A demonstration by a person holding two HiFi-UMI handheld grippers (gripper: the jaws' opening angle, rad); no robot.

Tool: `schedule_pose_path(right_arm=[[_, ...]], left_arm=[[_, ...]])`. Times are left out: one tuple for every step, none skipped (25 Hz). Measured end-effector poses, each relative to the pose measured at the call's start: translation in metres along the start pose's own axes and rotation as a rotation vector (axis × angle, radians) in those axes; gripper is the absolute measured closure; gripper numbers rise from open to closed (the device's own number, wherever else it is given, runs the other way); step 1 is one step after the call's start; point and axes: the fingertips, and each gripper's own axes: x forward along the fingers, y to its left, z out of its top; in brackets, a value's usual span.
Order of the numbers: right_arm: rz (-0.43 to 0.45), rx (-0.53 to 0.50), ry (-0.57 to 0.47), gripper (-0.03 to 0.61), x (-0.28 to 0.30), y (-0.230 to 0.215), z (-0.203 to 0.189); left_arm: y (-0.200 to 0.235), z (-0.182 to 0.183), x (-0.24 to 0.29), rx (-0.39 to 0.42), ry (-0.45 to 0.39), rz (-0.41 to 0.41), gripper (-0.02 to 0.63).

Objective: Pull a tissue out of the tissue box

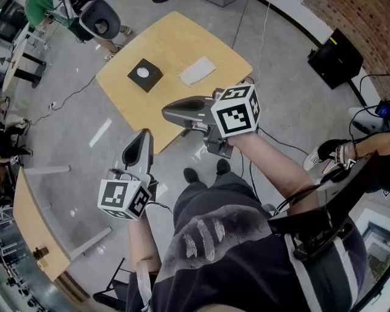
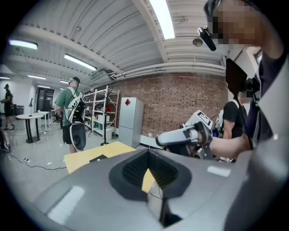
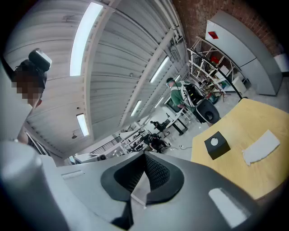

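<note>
your left gripper [image 1: 144,135] hangs in the air over the grey floor [image 1: 67,128], short of the wooden table [image 1: 177,42], its jaws pressed together with nothing between them. your right gripper [image 1: 168,112] is just beside it, and from the head view it overlaps the table's near edge, its jaws likewise closed tight and empty. the black tissue box [image 1: 144,74] sits on the table, well apart from both grippers, with white showing at its round top opening. a flat white tissue [image 1: 197,70] lies on the tabletop near the box, not touching it. beyond the table stands a person in a green shirt [image 1: 39,9].
</note>
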Motion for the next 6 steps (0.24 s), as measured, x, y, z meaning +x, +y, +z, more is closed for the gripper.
schedule_pose_path(right_arm=[[0.004, 0.000, 0.004, 0.578, 0.002, 0.003, -0.003], [0.006, -0.001, 0.008, 0.578, 0.004, 0.007, -0.006], [0.006, -0.002, 0.014, 0.578, 0.007, 0.011, -0.009], [0.004, -0.004, 0.019, 0.578, 0.009, 0.015, -0.013], [0.002, -0.005, 0.024, 0.578, 0.011, 0.019, -0.017], [0.000, -0.006, 0.029, 0.578, 0.013, 0.023, -0.020]], left_arm=[[0.001, 0.000, -0.003, 0.000, -0.004, 0.003, 0.611], [0.002, 0.000, -0.007, -0.001, -0.007, 0.004, 0.611], [0.002, -0.001, -0.011, -0.002, -0.011, 0.003, 0.611], [0.002, -0.002, -0.015, -0.003, -0.013, 0.000, 0.611], [0.002, -0.003, -0.020, -0.004, -0.015, -0.004, 0.611], [0.001, -0.004, -0.024, -0.004, -0.017, -0.009, 0.611]])
